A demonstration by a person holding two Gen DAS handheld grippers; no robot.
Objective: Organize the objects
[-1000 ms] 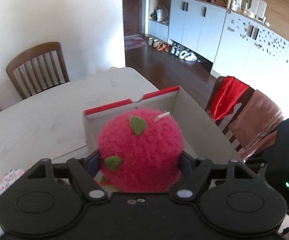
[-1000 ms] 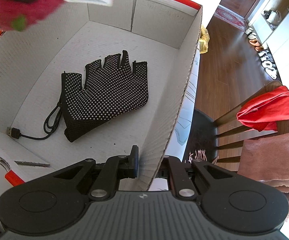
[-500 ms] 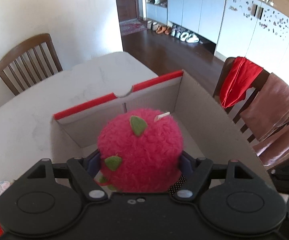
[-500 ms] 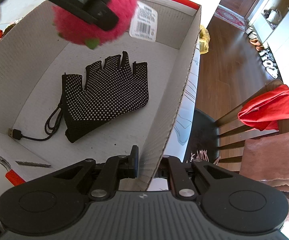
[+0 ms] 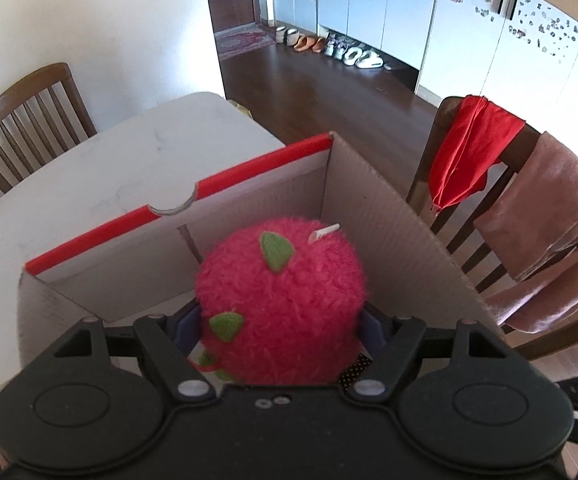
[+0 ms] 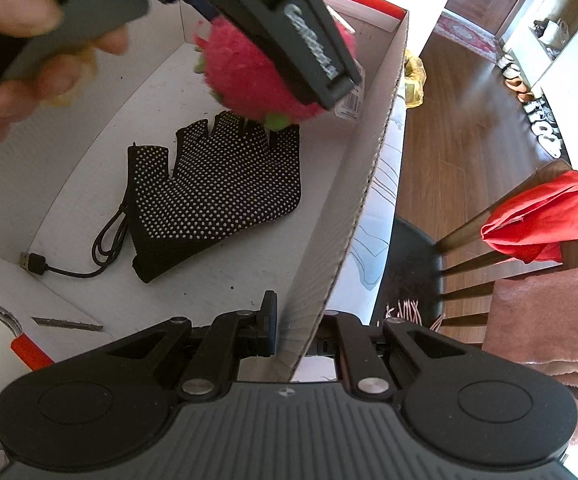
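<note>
plush fruit held over the open box

a fuzzy pink plush fruit (image 5: 281, 304) with green felt leaves is clamped between the pads of the left gripper (image 5: 279, 332) and is held above the inside of the white cardboard box (image 6: 365, 184), over the fingers of a black dotted glove (image 6: 217, 196) lying on the box floor. a black usb cable (image 6: 73, 264) is seen beside the glove. the right gripper (image 6: 295, 332) is closed on the box's right wall, one finger inside and one outside.
</note>
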